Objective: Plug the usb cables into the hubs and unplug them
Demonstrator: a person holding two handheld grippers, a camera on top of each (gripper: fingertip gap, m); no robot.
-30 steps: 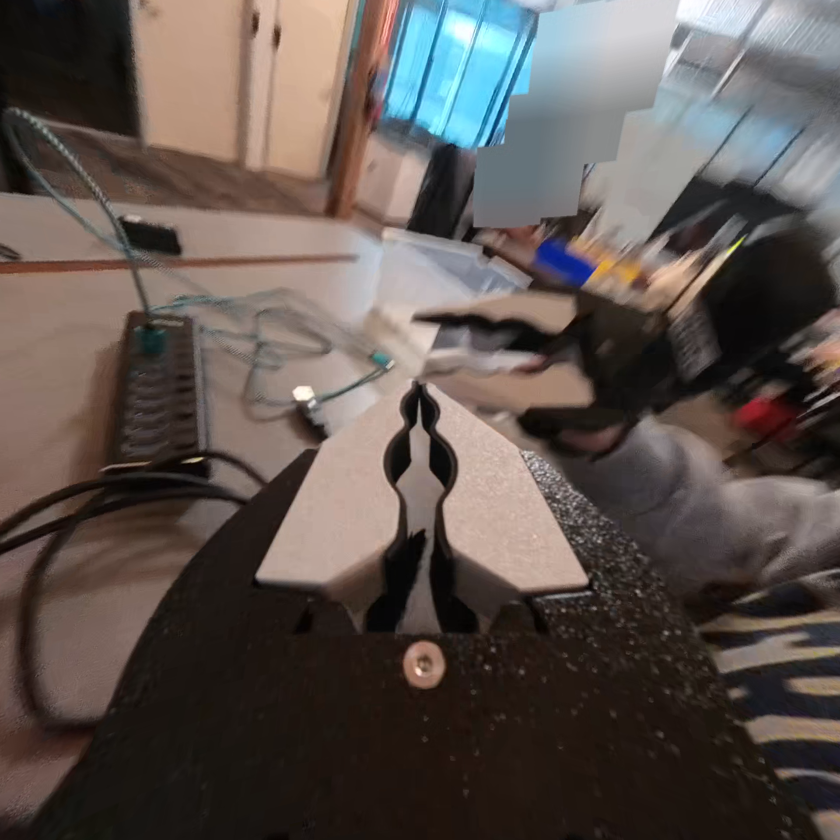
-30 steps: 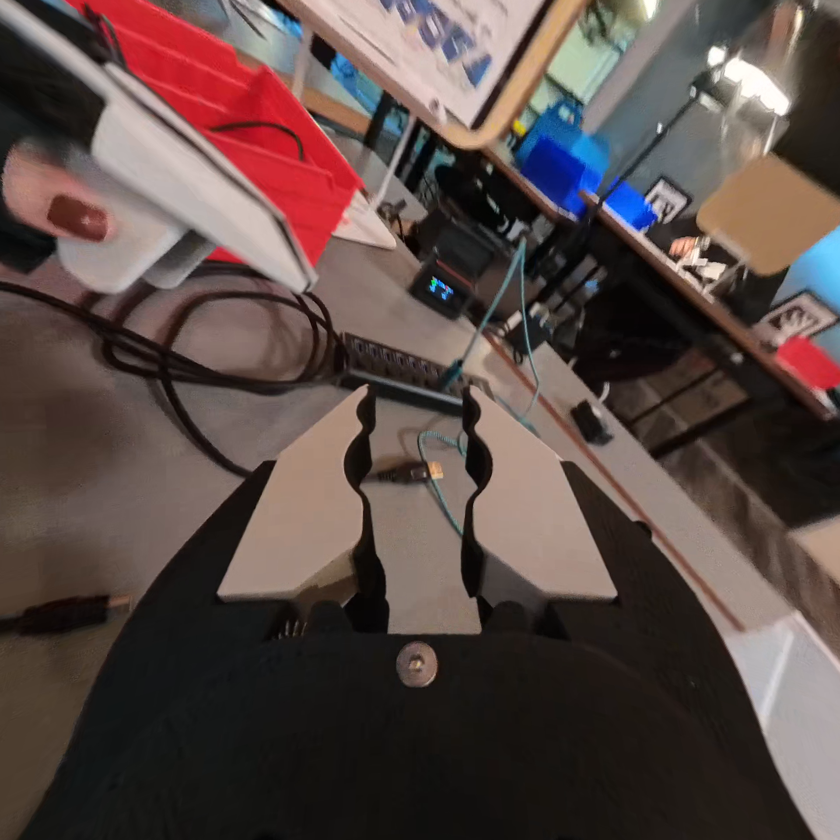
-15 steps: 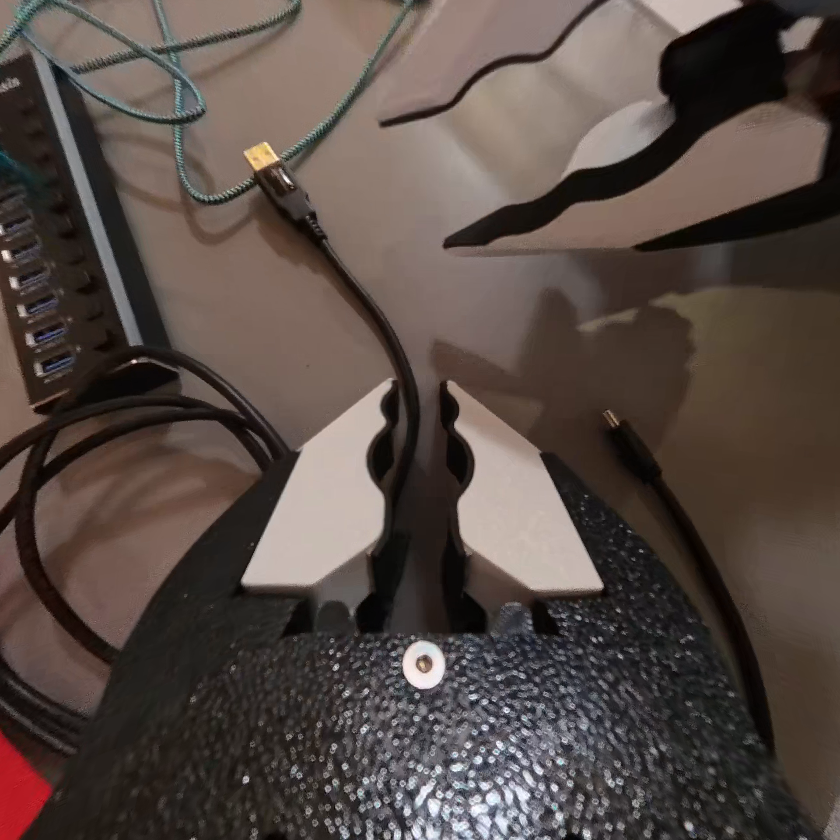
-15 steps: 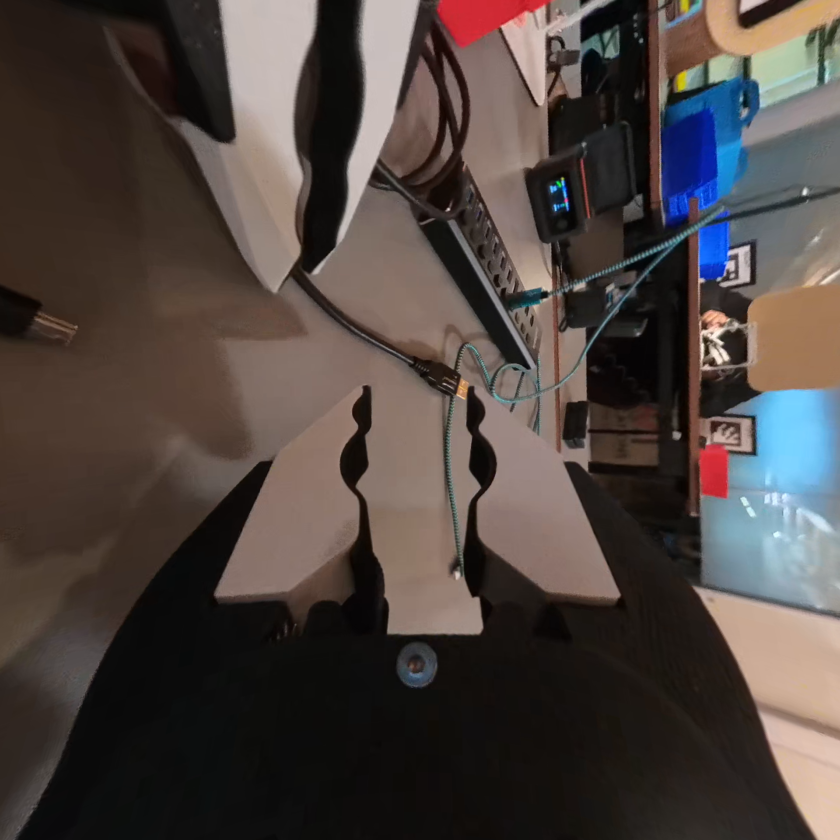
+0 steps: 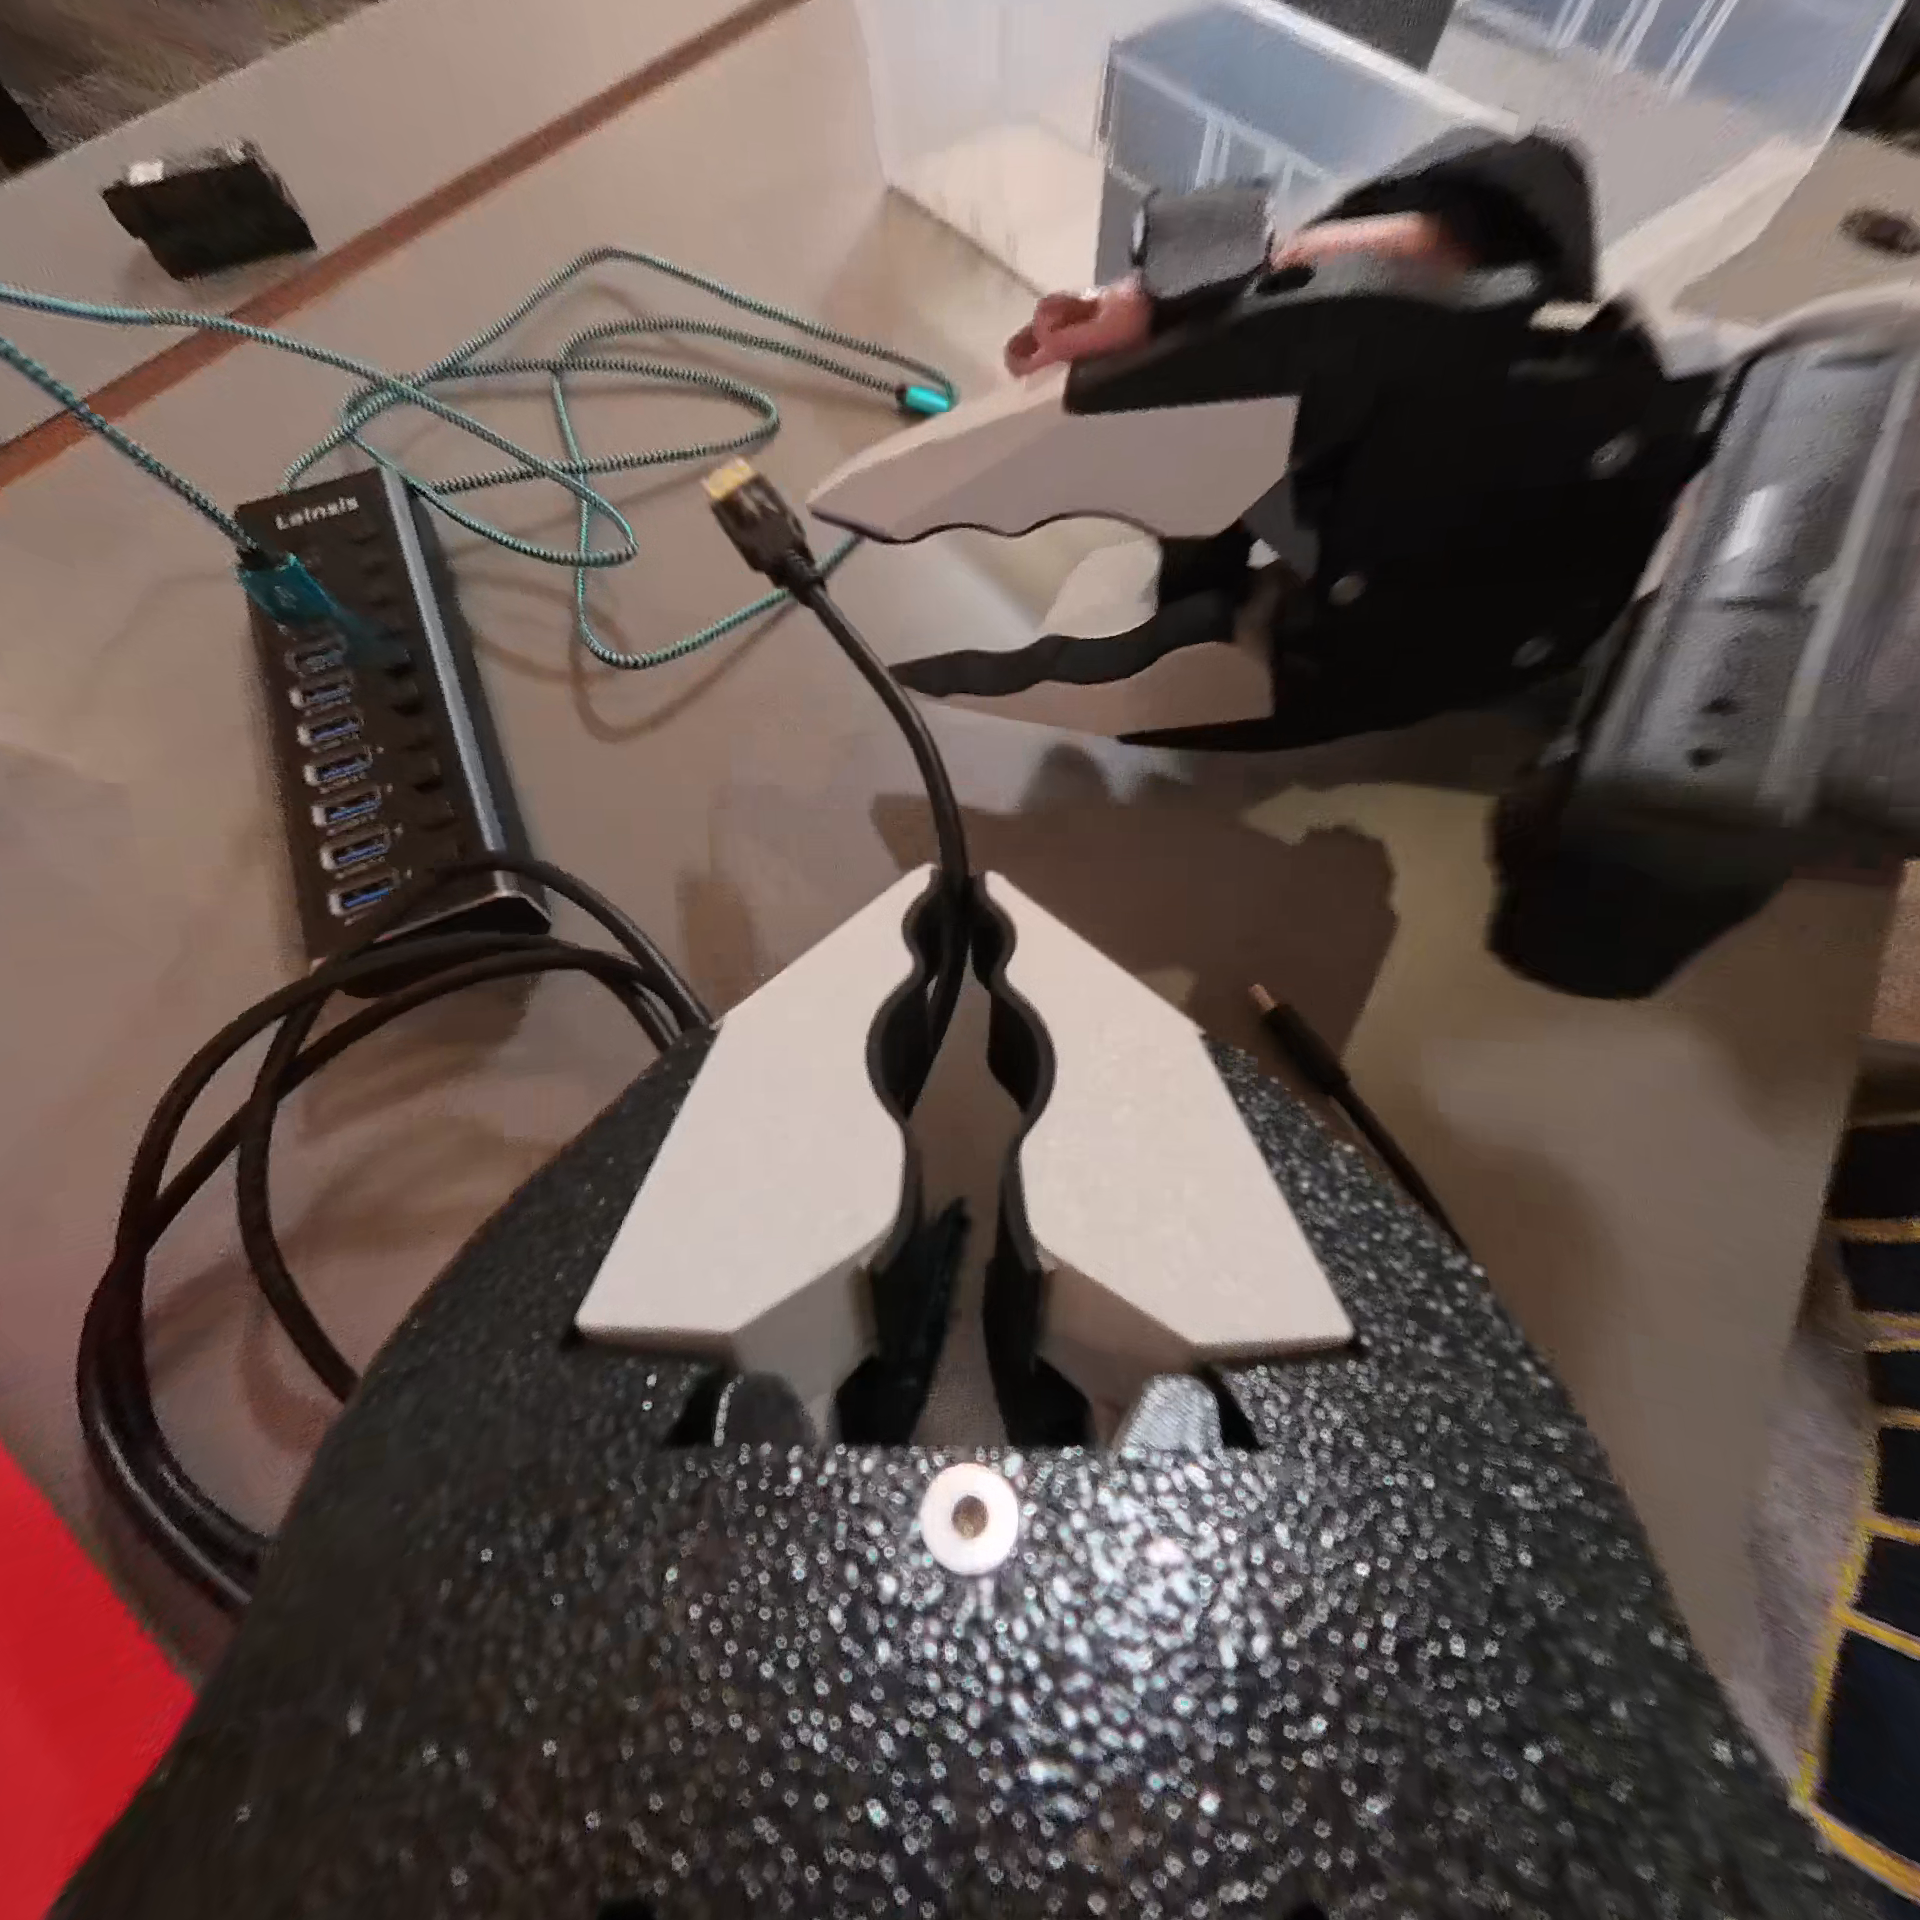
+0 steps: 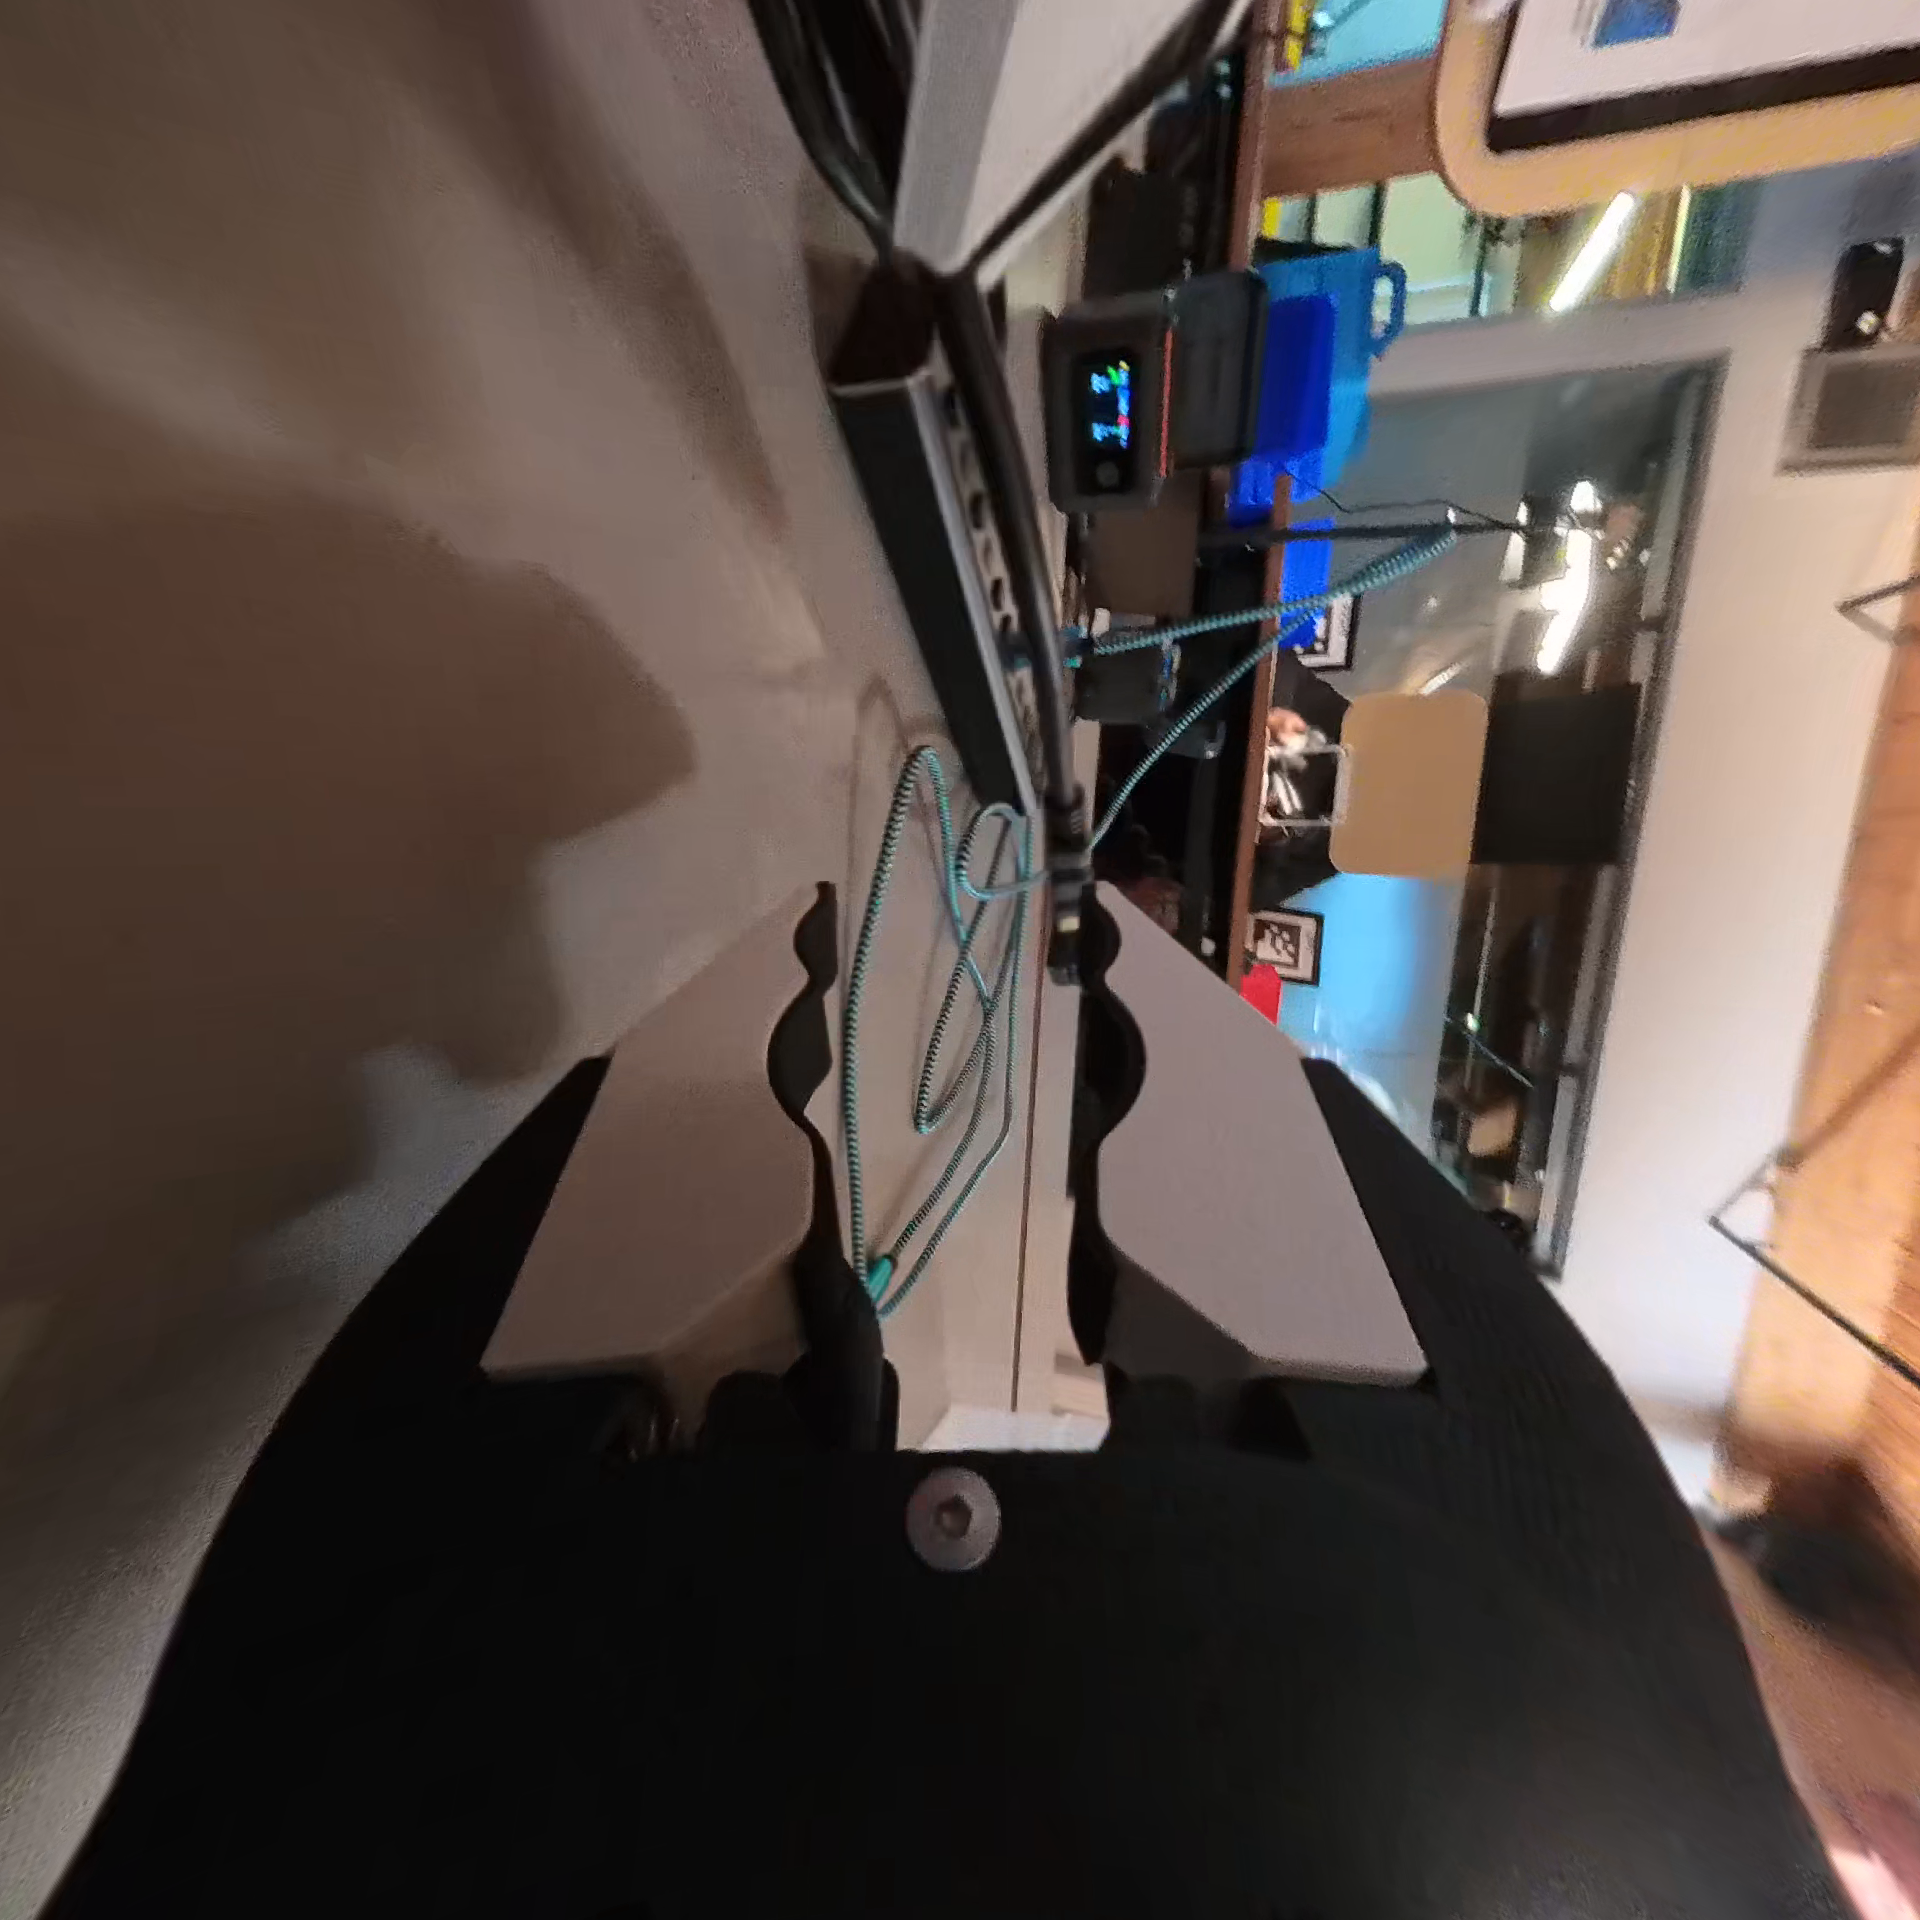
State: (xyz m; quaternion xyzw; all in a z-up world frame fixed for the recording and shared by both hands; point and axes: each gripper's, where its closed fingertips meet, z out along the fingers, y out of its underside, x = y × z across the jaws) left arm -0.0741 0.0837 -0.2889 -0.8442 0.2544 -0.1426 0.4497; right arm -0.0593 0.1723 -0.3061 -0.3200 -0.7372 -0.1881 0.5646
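Observation:
My left gripper (image 5: 956,888) is shut on a black USB cable (image 5: 894,707) and holds it up, so its gold-tipped plug (image 5: 746,511) stands in the air. The black hub (image 5: 364,707) lies on the table to the left, with a teal braided cable (image 5: 281,592) plugged into its far end. My right gripper (image 5: 873,592) is open, turned on its side, with its tips just right of the plug. In the right wrist view the right gripper (image 6: 961,925) is open and the plug (image 6: 1065,914) hangs beside its right fingertip, with the hub (image 6: 935,561) beyond.
Black cables (image 5: 260,1091) coil at the hub's near end. A loose black cable end (image 5: 1273,1013) lies on the right. A small black box (image 5: 208,208), a clear plastic bin (image 5: 1247,125) and a red bin corner (image 5: 62,1662) border the table. A small device with a lit screen (image 6: 1107,416) stands behind the hub. One gripper's finger ends stand about 10 centimetres off the other's. My right tips are roughly 12 centimetres from the black hub (image 5: 364,707).
My left gripper has shut on the black cable and lifted it, so the plug has risen off the table. My right gripper has moved closer to the plug, still open.

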